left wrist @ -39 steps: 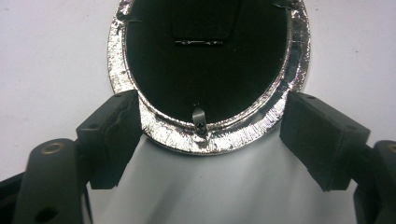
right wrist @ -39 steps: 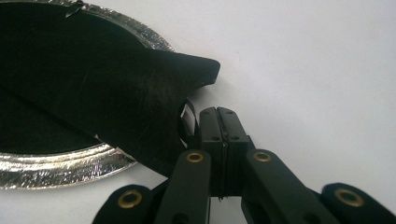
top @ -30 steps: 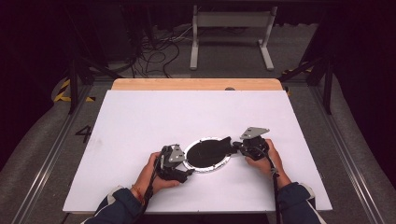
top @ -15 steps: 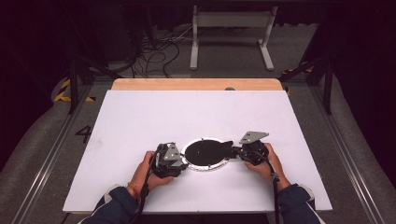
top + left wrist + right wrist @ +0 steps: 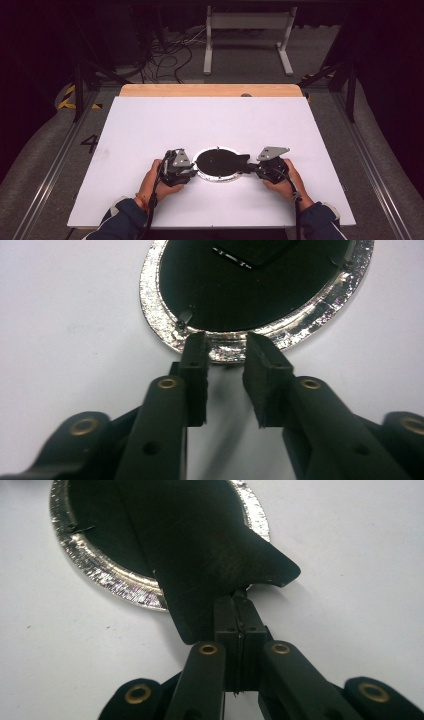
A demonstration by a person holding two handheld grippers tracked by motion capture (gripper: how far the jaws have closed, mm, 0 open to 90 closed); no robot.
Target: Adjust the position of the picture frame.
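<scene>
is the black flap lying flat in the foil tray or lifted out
Partly lifted: the black flap juts over the foil tray rim, pinched by the right gripper.

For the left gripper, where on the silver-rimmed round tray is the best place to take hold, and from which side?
Probably the flat foil rim of the round tray, on the side facing the left gripper, coming in low and level from the tray's left. The rim is thin and juts outward, so the jaws could close above and below it. The right gripper holds the black flap opposite.

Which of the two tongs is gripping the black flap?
The right tongs, shut on the black flap. The left tongs have just been closing but stand apart, foil rim between them unpinched.
</scene>
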